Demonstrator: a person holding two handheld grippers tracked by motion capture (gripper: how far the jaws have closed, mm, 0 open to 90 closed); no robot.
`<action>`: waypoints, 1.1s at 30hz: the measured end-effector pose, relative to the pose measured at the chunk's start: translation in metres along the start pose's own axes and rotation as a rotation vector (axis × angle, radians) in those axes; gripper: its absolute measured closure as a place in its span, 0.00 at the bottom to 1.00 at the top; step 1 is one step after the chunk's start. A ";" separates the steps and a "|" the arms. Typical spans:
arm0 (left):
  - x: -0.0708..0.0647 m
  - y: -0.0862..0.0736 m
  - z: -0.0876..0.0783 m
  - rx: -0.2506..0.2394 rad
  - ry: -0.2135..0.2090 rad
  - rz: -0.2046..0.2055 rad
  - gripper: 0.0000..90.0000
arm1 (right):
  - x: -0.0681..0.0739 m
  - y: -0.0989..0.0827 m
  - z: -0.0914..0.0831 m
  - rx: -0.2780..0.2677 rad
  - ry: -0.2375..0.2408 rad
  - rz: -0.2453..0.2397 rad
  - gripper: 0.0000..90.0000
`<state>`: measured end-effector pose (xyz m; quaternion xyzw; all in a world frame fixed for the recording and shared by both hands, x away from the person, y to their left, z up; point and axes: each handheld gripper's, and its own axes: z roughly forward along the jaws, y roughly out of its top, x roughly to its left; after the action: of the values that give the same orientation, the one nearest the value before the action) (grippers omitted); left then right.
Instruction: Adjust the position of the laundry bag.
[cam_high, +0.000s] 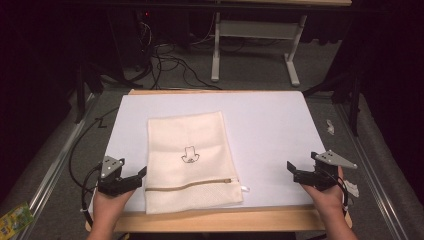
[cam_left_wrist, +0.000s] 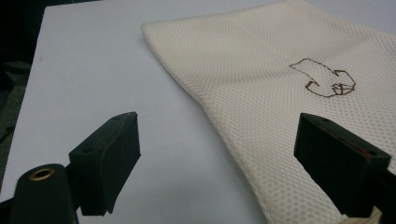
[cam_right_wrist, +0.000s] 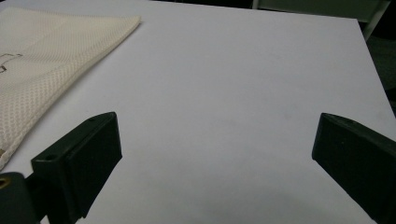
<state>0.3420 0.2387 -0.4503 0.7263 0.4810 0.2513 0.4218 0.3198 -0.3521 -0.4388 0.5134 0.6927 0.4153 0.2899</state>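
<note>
A: Left gripper (cam_high: 142, 176): hovering wide open, holding nothing, at table's (cam_high: 280, 115) near-left corner, jaws straddling mesh bag's (cam_high: 190, 160) left edge.

B: Right gripper (cam_high: 291, 169): likewise gaping, empty, well apart. Bag lying left of centre, long axis running near-to-far; left nearer.

room, dim; far side in near darkness. floor (cam_high: 250, 75): grey carpet, lit most strongly beyond the surface. surface (cam_high: 280, 120): white top on a light wooden board, wood edge showing along the near and far sides. white desk frame (cam_high: 295, 60): two legs with flat feet and a crossbar, standing on the carpet at the back. black cables (cam_high: 170, 62): loose tangle on the floor, back left. metal rails (cam_high: 55, 165): one along each side of the surface. green packet (cam_high: 12, 217): lying at bottom left. white scraps (cam_high: 331, 126): on the floor, right.
</note>
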 end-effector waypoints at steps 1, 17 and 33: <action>0.001 0.000 0.001 0.003 -0.002 -0.002 0.17 | 0.001 0.000 -0.001 0.000 0.000 -0.002 0.02; -0.001 0.002 0.006 0.045 -0.012 -0.015 0.14 | 0.004 -0.002 -0.002 0.002 -0.004 -0.005 0.06; -0.028 0.005 0.061 0.242 -0.053 -0.017 0.96 | 0.029 -0.007 0.027 0.085 0.095 -0.010 0.14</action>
<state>0.3800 0.1901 -0.4768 0.7742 0.5027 0.1683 0.3459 0.3303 -0.3179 -0.4571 0.5013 0.7254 0.4080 0.2368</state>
